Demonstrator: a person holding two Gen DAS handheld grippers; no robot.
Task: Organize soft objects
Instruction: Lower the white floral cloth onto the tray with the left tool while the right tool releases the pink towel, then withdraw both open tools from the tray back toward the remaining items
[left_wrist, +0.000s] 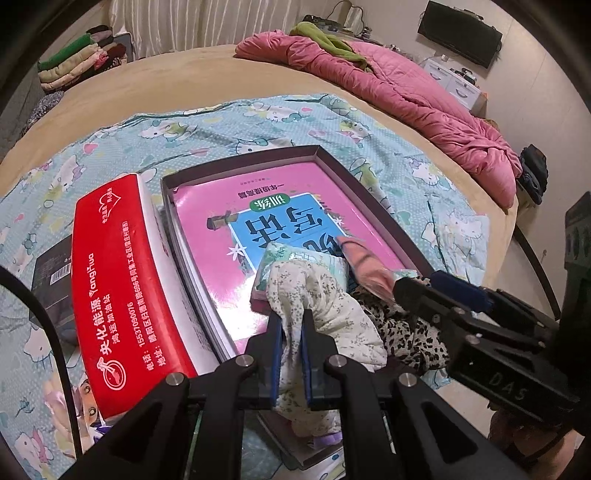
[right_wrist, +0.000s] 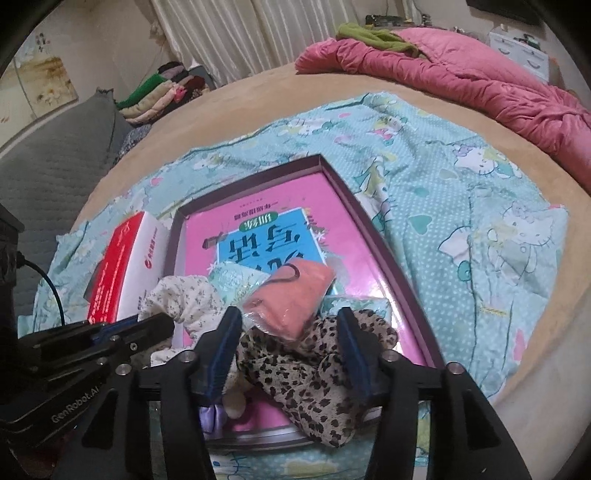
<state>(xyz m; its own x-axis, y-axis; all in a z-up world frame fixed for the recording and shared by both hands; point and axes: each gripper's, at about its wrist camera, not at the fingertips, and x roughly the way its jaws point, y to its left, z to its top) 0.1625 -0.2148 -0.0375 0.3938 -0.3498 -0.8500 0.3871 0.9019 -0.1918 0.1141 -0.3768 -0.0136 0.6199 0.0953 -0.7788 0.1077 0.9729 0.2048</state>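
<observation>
A shallow dark box (left_wrist: 373, 195) (right_wrist: 373, 229) on the bed holds a pink book with soft items piled at its near end. My left gripper (left_wrist: 291, 321) (right_wrist: 168, 325) is shut on a white floral cloth (left_wrist: 317, 291) (right_wrist: 184, 295), pinching a fold of it. Beside that cloth lie a teal patterned bundle (left_wrist: 291, 258) (right_wrist: 236, 277) and an orange cloth in clear wrap (left_wrist: 365, 266) (right_wrist: 291, 295). My right gripper (right_wrist: 288, 325) (left_wrist: 421, 284) stands open, its fingers on either side of a leopard-print cloth (right_wrist: 306, 365) (left_wrist: 402, 332) that rests on the book.
A red and white carton (left_wrist: 122, 277) (right_wrist: 125, 266) leans against the box's left side, with a black box (left_wrist: 51, 280) beyond it. A cartoon-cat sheet (right_wrist: 461, 221) covers the tan bed. A pink quilt (left_wrist: 406, 85) lies at the back right, folded clothes (left_wrist: 77, 59) at the back left.
</observation>
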